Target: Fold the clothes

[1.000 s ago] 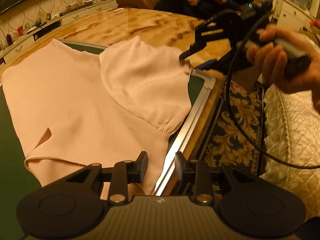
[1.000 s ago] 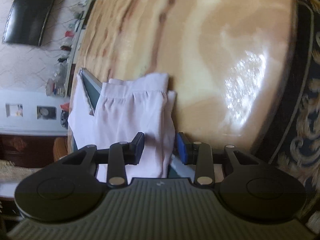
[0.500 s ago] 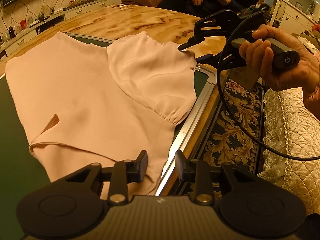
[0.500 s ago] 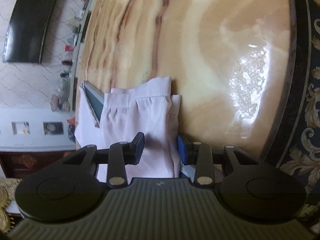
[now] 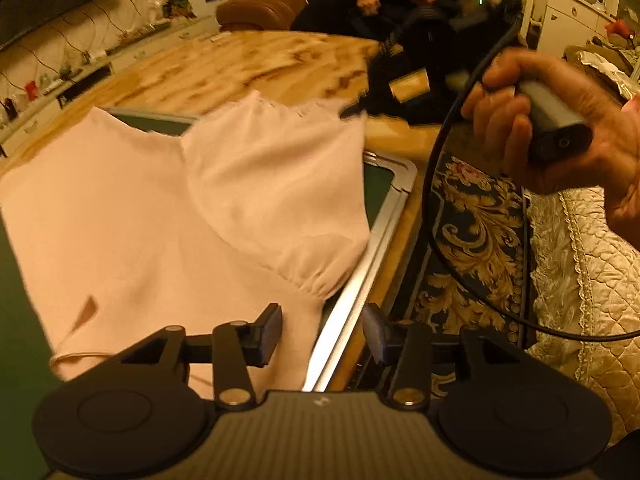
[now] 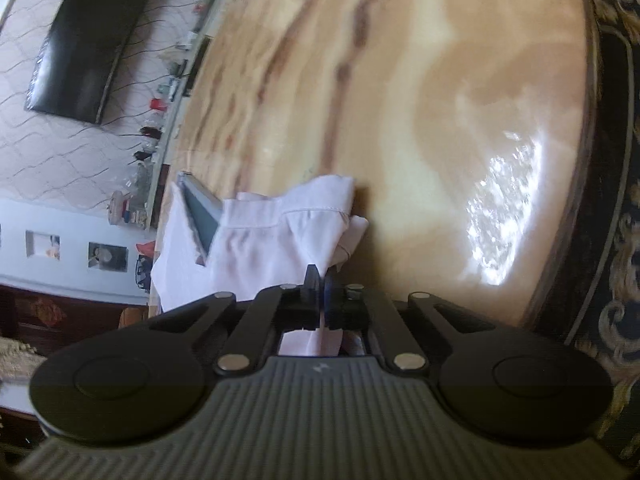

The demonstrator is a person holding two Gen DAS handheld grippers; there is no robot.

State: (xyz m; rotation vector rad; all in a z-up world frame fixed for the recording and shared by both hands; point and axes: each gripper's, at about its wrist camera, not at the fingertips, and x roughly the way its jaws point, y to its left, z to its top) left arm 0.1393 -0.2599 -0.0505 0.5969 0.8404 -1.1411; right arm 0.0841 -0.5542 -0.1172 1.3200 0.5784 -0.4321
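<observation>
While our right claw (image 6: pixel 321 280) pinched the blouse (image 5: pixel 168 216) sleeve, our opening, empty left claw (image 5: pixel 322 330) hovered nearest its hem.

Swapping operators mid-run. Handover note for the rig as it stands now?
Right gripper: shut on the sleeve edge of the pale pink short-sleeved blouse; cloth shows between the fingers.
Left gripper: jaws opening, nothing between them; it hangs over the blouse's near corner and the silver-framed green mat.
Blouse: spread flat on the mat, on the glossy marbled brown table.
Done: the sleeve lies folded in over the body.
Left: judging from the layout, the body folds are not yet made. Pick a hold with the left before moving the right.
</observation>
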